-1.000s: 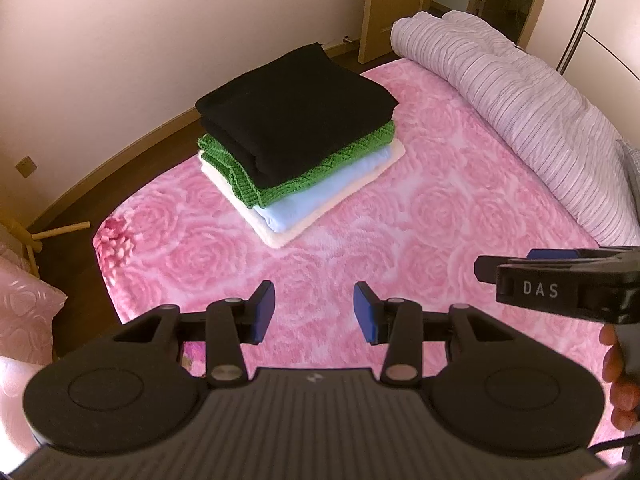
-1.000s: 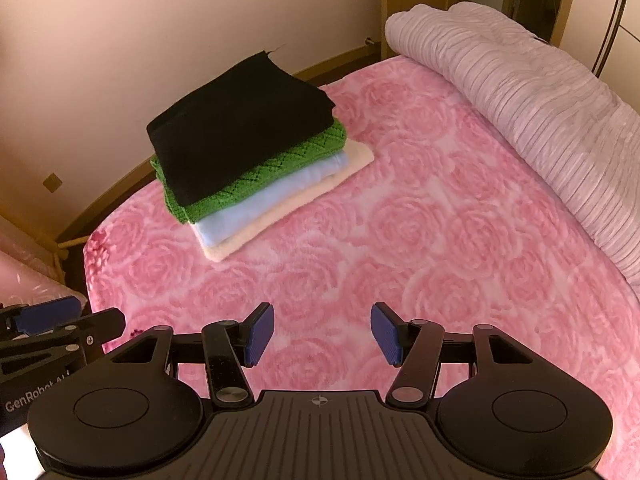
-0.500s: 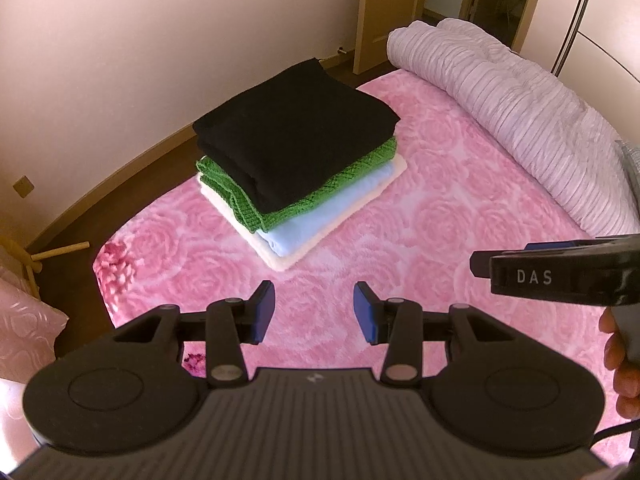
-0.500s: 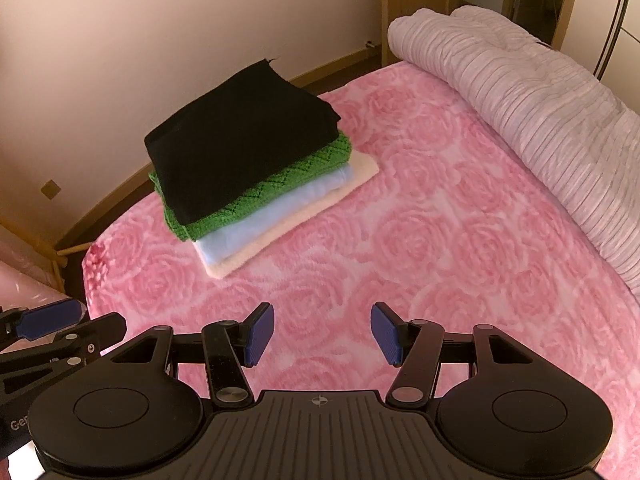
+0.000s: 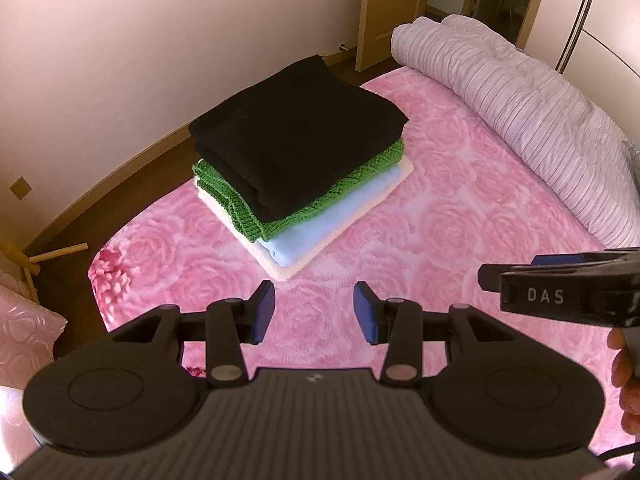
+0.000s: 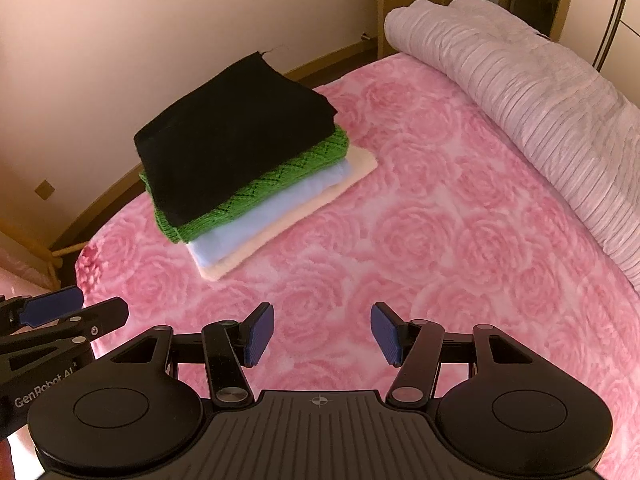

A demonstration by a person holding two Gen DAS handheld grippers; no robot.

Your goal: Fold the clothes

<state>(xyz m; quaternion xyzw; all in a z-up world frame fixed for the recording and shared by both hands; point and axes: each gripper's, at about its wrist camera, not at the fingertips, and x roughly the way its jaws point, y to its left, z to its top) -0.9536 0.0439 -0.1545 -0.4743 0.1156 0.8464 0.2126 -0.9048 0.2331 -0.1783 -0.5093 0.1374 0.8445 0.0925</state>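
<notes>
A neat stack of folded clothes point(image 5: 296, 160) lies on the pink rose-patterned bed point(image 5: 460, 240): black on top, then green knit point(image 5: 316, 204), light blue, and cream at the bottom. It also shows in the right wrist view point(image 6: 240, 156). My left gripper point(image 5: 315, 317) is open and empty, hovering above the bed short of the stack. My right gripper point(image 6: 322, 334) is open and empty, beside the left one. The right gripper shows at the right edge of the left wrist view point(image 5: 560, 292).
A rolled pale striped duvet point(image 5: 520, 116) lies along the bed's far right side. The bed's edge and brown floor point(image 5: 120, 184) are to the left, with a pink pillow point(image 5: 24, 328) and a wooden stand at lower left. A wall and door stand behind.
Both grippers have drawn back and risen a little, so the stack sits slightly farther up in each view. Both jaws stay open.
</notes>
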